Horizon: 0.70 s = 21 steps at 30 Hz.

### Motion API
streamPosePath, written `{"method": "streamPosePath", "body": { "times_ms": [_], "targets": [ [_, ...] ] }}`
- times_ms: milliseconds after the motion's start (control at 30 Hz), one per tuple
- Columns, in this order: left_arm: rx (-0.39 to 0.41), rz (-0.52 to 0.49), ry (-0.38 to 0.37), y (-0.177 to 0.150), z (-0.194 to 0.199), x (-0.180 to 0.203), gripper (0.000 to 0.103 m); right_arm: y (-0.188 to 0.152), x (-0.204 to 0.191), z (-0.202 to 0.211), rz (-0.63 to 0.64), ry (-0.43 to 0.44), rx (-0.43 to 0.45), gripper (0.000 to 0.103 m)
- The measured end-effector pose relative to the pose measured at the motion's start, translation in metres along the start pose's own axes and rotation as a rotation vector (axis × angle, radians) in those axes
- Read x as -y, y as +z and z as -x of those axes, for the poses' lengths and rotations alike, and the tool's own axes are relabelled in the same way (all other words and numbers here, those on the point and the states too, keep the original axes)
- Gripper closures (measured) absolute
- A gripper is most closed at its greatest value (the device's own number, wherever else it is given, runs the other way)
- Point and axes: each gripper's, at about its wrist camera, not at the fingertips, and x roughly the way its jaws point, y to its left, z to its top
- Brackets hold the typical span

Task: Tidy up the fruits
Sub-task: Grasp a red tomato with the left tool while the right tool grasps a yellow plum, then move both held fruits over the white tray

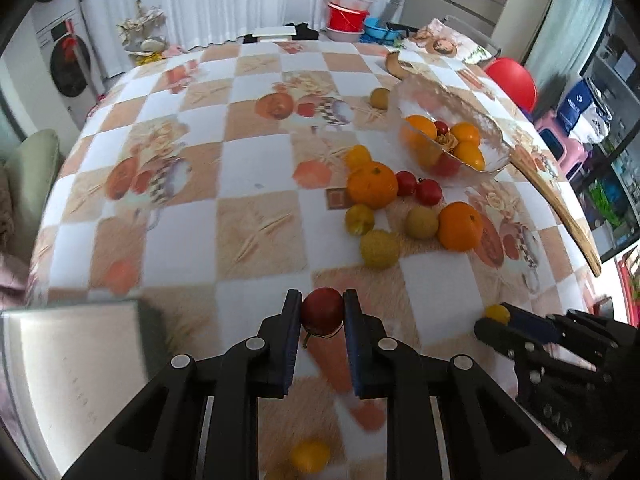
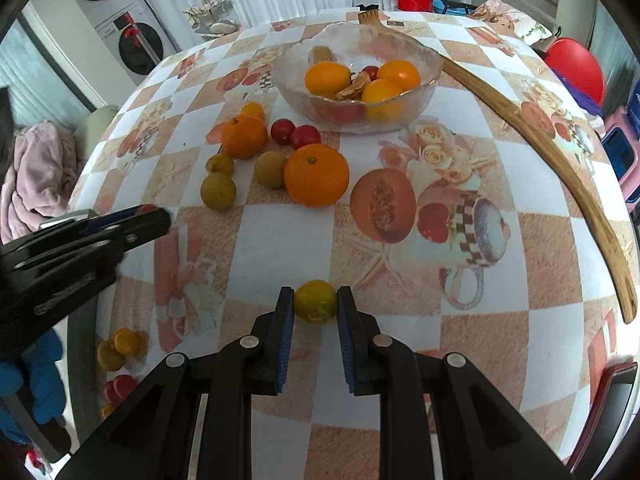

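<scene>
The left gripper (image 1: 322, 311) has its fingers (image 1: 291, 320) clenched on a red fruit (image 1: 322, 310), one blue pad on each side, a short stem poking out beneath it. The right gripper (image 2: 315, 304) likewise grasps a yellow fruit (image 2: 315, 301) between its fingers (image 2: 285, 320). In the left view the right gripper shows at the lower right edge, the yellow fruit at its tip; in the right view the left gripper comes in from the left edge (its load is hidden there).

Beyond the fingers the desk (image 2: 400, 360) carries a checked cloth printed with fruit and cups. A loose cluster lies in mid-desk: a big orange (image 2: 316, 175), a smaller orange (image 2: 244, 137), two red fruits (image 2: 295, 133) touching each other, and several yellow-green round ones (image 2: 218, 191) near them. Just behind the cluster stands a glass bowl (image 2: 428, 76) holding three orange-yellow fruits (image 2: 327, 77), some red ones and a dried-looking piece. A long curved wooden stick (image 2: 560, 160) runs past the bowl's right side toward the desk's right edge. At the near left edge of the desk a few small yellow and red fruits (image 2: 120, 346) sit together.
</scene>
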Motion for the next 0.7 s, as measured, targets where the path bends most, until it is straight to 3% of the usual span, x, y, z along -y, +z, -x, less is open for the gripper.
{"method": "streamPosePath", "body": {
  "times_ms": [300,700],
  "targets": [
    [0.028,0.081,0.033,-0.032,0.046,-0.041,0.081,-0.005,-0.030,0.015,0.031,0.033,-0.011,0.080],
    [0.048,0.182,0.142,-0.075,0.086,-0.121,0.081,0.001,-0.121,0.019,0.147,0.134,-0.008,0.080]
  ]
}}
